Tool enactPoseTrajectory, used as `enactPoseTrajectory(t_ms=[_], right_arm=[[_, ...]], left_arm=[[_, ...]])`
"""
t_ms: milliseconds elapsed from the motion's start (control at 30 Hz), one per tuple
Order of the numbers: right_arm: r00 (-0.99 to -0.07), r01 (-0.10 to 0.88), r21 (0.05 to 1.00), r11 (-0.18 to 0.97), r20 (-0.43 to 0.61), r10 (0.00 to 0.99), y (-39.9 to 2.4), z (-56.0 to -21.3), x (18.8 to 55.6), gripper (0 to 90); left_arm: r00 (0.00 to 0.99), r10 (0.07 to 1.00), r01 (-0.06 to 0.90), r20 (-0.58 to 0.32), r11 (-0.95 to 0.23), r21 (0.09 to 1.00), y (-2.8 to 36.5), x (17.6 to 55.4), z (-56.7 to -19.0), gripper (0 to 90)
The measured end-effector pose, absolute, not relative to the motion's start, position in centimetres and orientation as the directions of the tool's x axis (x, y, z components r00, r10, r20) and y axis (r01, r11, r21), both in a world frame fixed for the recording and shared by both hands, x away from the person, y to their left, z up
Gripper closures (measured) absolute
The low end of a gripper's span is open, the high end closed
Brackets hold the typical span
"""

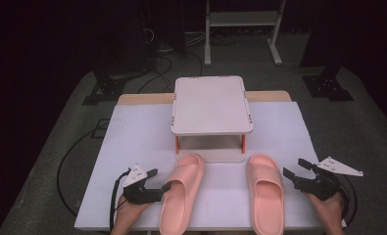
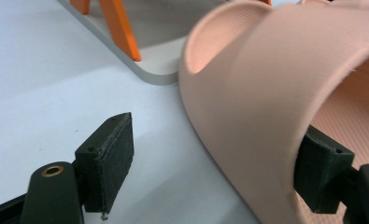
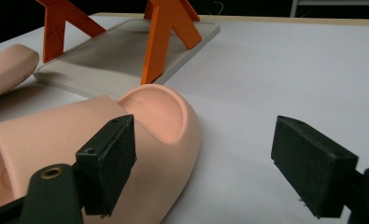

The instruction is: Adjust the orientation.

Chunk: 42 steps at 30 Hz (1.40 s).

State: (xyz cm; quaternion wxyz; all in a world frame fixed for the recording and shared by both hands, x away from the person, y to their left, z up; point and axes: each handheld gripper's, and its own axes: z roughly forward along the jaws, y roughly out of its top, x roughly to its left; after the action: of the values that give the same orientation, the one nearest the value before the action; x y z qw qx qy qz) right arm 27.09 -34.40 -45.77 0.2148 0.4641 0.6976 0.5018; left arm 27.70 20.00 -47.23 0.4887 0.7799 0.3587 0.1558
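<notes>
High view: two pink slippers side by side, near edge of table, long axes running near-to-far. Left gripper (image 1: 154, 182) jaws apart, straddling outer wall of left slipper (image 1: 181, 188). Right gripper (image 1: 295, 170) spread too, just right of right slipper (image 1: 265, 188), not touching yet.

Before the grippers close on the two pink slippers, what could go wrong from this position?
1. The left gripper has one jaw inside the left slipper and one outside, open around its soft strap; closing may pinch the edge alone and slip.
2. The right gripper is open beside the right slipper, not around it, so closing now would probably grab nothing.
3. Both toes lie close to the small shelf; a push forward could bump its base.
</notes>
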Motion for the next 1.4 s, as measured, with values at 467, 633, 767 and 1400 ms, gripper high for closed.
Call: enactPoseTrajectory(t_ms=[467, 633, 767, 1400], right_arm=[[-0.486, 0.422, 0.905, 0.047, 0.182, 0.855, -34.6, -45.6, 26.3, 21.4], [-0.491, 0.414, 0.909, 0.039, 0.187, 0.851, -34.8, -45.3, 25.7, 21.4], [-0.506, 0.401, 0.915, 0.042, 0.183, 0.843, -34.7, -45.1, 25.4, 21.5], [-0.576, 0.384, 0.919, 0.086, 0.166, 0.800, -32.8, -44.5, 22.8, 21.6]], left_arm=[[0.721, 0.684, 0.418, -0.109, -0.305, 0.856, 19.3, 27.9, -47.4, 36.0], [0.739, 0.666, 0.407, -0.100, -0.323, 0.854, 19.1, 27.9, -47.1, 46.7], [0.752, 0.653, 0.394, -0.087, -0.340, 0.854, 18.8, 27.8, -47.0, 55.5], [0.745, 0.664, 0.386, -0.069, -0.344, 0.856, 18.1, 27.3, -46.7, 79.9]])
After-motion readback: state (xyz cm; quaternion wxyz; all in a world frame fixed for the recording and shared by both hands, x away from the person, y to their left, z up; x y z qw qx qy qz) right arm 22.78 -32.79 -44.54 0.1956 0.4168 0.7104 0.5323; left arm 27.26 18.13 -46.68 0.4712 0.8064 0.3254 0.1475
